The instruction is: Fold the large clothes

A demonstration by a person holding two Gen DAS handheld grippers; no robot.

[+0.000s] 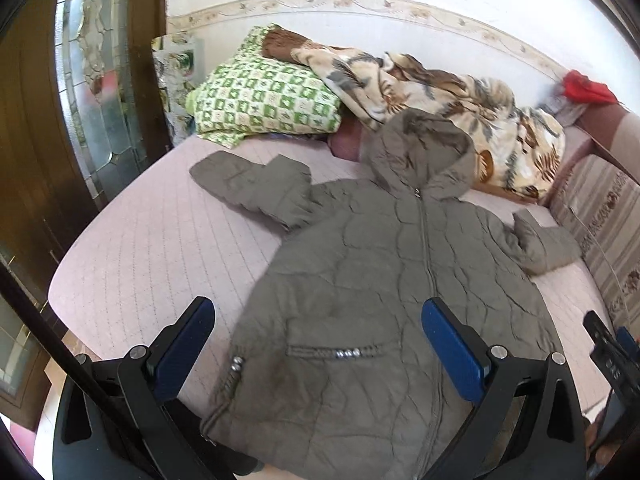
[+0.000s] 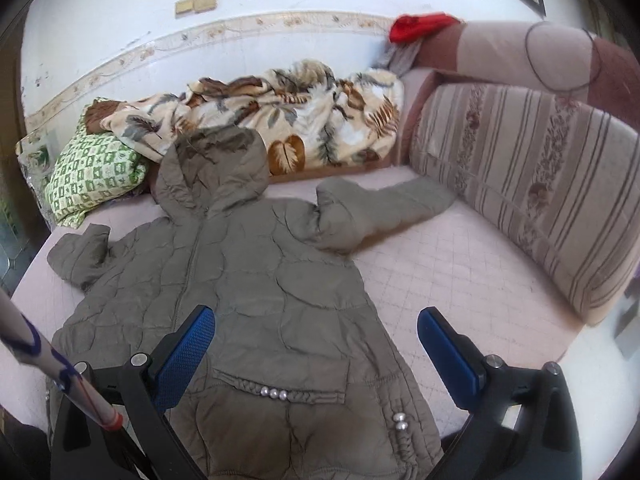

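Observation:
An olive quilted hooded jacket [image 1: 384,280] [image 2: 248,304] lies flat and zipped, front up, on a pale pink quilted bed [image 1: 152,248] [image 2: 452,272]. Its hood points toward the far wall and both sleeves are spread out sideways. My left gripper [image 1: 318,344] hovers open above the jacket's lower left part, near a pocket with silver beads. Over the jacket's lower right edge, my right gripper [image 2: 316,352] is open too, with nothing between its blue pads. The hem nearest me is cut off by the frame edge.
A green patterned pillow [image 1: 264,100] [image 2: 92,176] and a leaf-print blanket [image 1: 460,108] [image 2: 288,116] lie at the far end of the bed. A striped cushion [image 2: 528,184] lines the right side. A red cloth [image 2: 420,26] sits on the backrest. A glass-panelled door [image 1: 92,80] stands left.

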